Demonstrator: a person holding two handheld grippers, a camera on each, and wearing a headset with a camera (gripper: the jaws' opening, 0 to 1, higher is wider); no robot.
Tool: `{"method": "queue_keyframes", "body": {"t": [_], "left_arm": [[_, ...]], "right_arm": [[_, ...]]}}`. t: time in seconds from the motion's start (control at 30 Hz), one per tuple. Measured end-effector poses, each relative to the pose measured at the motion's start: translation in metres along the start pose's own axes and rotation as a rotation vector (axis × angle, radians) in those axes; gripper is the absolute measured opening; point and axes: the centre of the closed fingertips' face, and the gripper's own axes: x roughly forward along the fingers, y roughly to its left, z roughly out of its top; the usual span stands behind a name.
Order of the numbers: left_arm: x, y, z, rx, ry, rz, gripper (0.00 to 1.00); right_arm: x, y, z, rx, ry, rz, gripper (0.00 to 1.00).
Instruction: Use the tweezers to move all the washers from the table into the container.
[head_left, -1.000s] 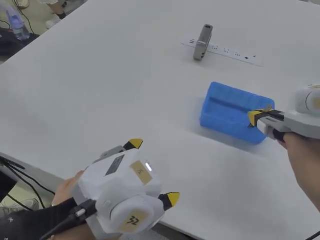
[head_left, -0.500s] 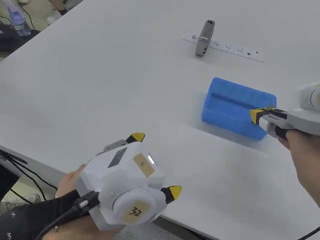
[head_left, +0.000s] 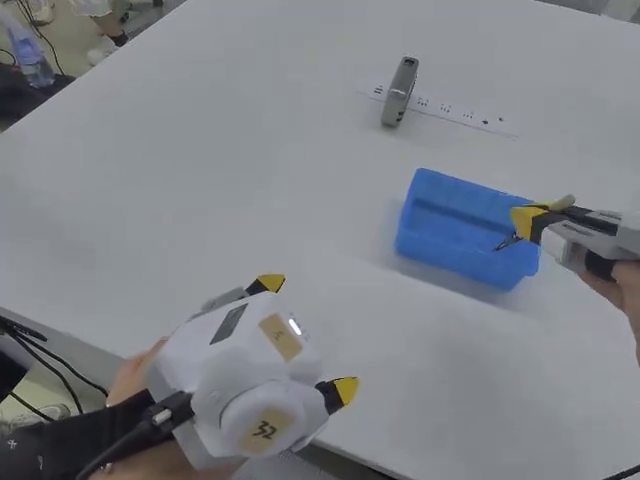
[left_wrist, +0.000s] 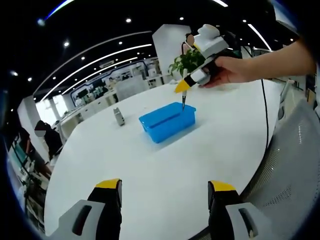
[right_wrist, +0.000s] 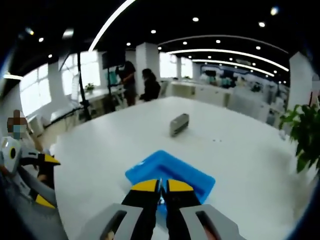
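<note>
A blue rectangular container (head_left: 455, 225) lies on the white table (head_left: 200, 180); it also appears in the left gripper view (left_wrist: 167, 121) and the right gripper view (right_wrist: 172, 172). My right gripper (head_left: 528, 220) hovers over its right end, shut on thin dark tweezers (head_left: 505, 243) whose tips point down into the container. From the left gripper view the right gripper (left_wrist: 182, 86) holds the tweezers (left_wrist: 183, 101) just above the rim. Its jaws nearly touch in its own view (right_wrist: 163, 186). My left gripper (head_left: 305, 340) stands open and empty at the near table edge (left_wrist: 165, 187). Whether the tweezers hold a washer is too small to tell.
A grey metal block (head_left: 398, 90) stands at the far side beside a pale strip with a row of small dark marks (head_left: 450, 107). The left gripper (right_wrist: 46, 181) shows at the left of the right gripper view. People stand at benches in the background.
The right gripper has shifted slightly right and risen, and the tweezers now show pointing down into the container. The left gripper has hardly moved; the head camera shifted a little.
</note>
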Motion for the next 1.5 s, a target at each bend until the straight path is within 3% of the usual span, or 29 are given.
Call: {"method": "queue_keyframes", "body": {"t": [0.23, 0.37, 0.53, 0.7, 0.83, 0.97, 1.17, 1.5], "left_arm": [[0.0, -0.002, 0.0, 0.01, -0.001, -0.008, 0.7], [0.0, -0.003, -0.001, 0.013, 0.007, -0.014, 0.69], [0.0, -0.003, -0.003, 0.015, 0.015, -0.013, 0.69], [0.0, -0.002, -0.003, 0.014, 0.017, -0.01, 0.69], [0.0, -0.001, -0.004, 0.015, 0.019, -0.007, 0.69], [0.0, 0.001, -0.004, 0.007, 0.021, 0.001, 0.69], [0.001, 0.001, -0.005, 0.008, 0.024, 0.001, 0.69], [0.001, 0.0, -0.006, 0.01, 0.029, -0.002, 0.69]], "right_arm": [[-0.01, 0.037, -0.022, -0.147, 0.099, 0.108, 0.01], [-0.019, 0.061, -0.052, -0.261, 0.21, 0.19, 0.01], [-0.025, 0.073, -0.08, -0.409, 0.327, 0.237, 0.02], [-0.021, 0.08, -0.103, -0.406, 0.429, 0.299, 0.02], [-0.01, 0.088, -0.107, -0.442, 0.44, 0.322, 0.02], [0.004, 0.094, -0.103, -0.422, 0.425, 0.348, 0.02], [0.018, 0.104, -0.106, -0.452, 0.42, 0.385, 0.02], [0.031, 0.118, -0.119, -0.563, 0.446, 0.465, 0.03]]}}
